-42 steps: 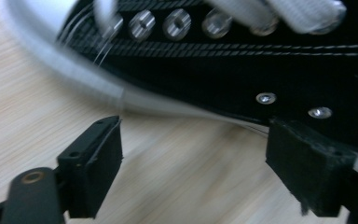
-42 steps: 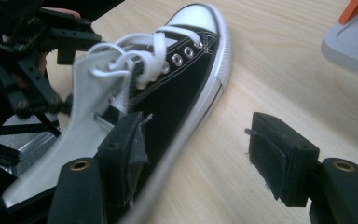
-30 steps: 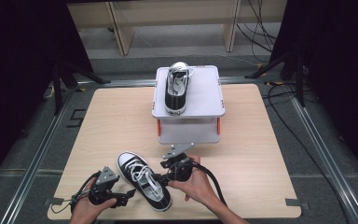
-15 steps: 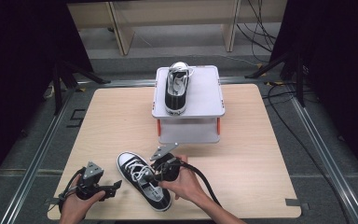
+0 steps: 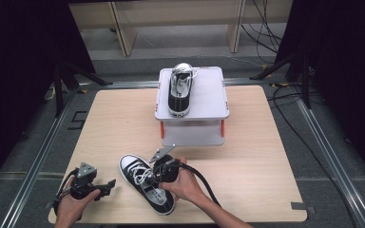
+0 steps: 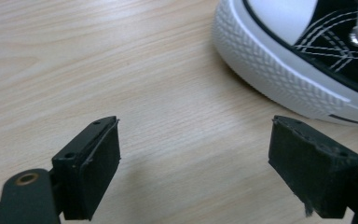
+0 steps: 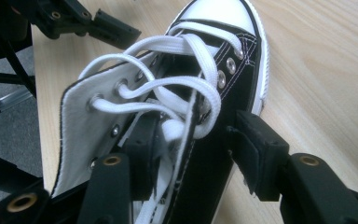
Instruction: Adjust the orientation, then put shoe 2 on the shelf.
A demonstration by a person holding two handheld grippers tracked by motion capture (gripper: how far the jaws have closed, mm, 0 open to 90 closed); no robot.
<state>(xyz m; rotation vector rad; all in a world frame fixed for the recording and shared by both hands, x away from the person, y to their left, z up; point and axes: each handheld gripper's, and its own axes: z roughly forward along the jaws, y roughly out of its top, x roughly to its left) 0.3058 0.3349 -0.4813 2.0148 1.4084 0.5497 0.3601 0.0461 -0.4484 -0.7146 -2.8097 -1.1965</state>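
A black-and-white laced sneaker lies on the wooden table near its front edge, toe pointing away and to the left. My right gripper straddles its right side wall at the laces. One jaw is inside the shoe opening, the other presses the black canvas from outside, so my right gripper is shut on that wall. Left of the toe, my left gripper stands open just above the wood. In the left gripper view my left gripper holds nothing, with the sneaker's white rubber toe just ahead.
A matching sneaker stands on a grey raised platform at the table's back middle. Metal rails run along both sides of the table, and the table's front edge lies close behind both hands.
My left gripper has drawn back to the left, away from the shoe. My right gripper has shifted left onto the shoe's opening. The shoe has barely moved.
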